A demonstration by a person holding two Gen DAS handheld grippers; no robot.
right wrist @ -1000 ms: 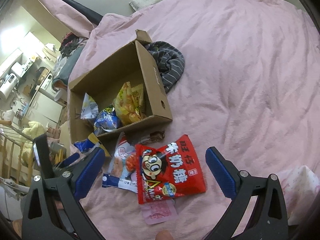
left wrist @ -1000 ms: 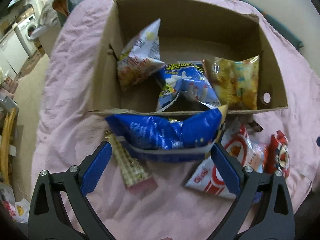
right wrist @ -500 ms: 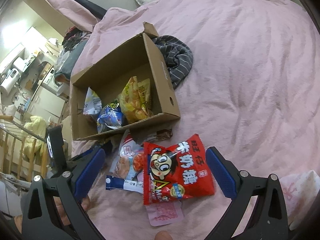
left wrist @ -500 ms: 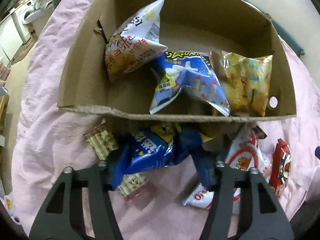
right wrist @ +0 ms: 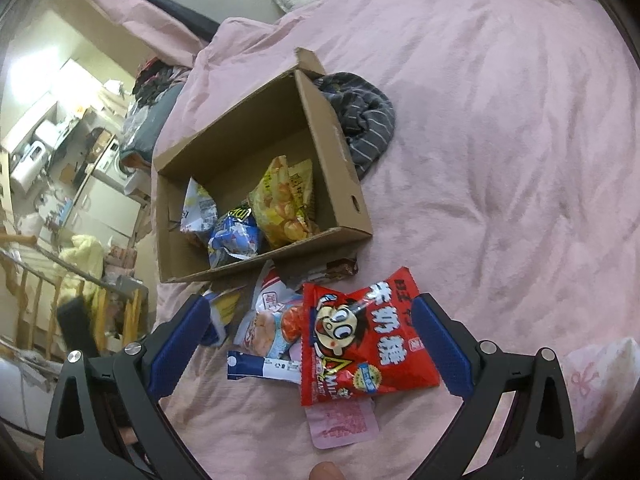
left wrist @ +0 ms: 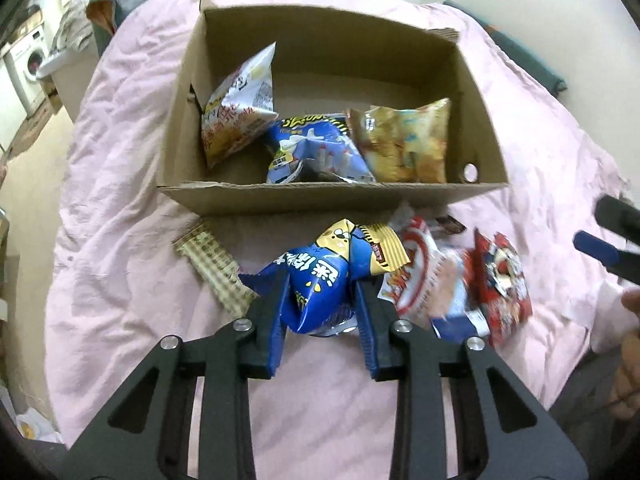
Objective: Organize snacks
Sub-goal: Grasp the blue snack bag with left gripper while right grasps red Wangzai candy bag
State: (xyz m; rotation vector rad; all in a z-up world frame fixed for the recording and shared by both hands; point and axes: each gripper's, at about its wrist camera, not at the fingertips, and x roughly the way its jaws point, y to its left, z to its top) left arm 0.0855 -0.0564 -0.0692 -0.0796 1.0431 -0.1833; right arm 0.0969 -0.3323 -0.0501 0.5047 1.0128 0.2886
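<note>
Just in front of the cardboard box (left wrist: 332, 200), on the pink bedspread (left wrist: 120, 264), the blue snack bag (left wrist: 316, 280) is crumpled, its yellow-cornered end pointing up toward the box wall. The left gripper (left wrist: 322, 312) has just been closing and now pinches the bag's lower end between its blue pads. The right gripper (right wrist: 316, 344) stands wide open, unclenched, over the red candy bag (right wrist: 360, 344), gripping nothing.
</note>
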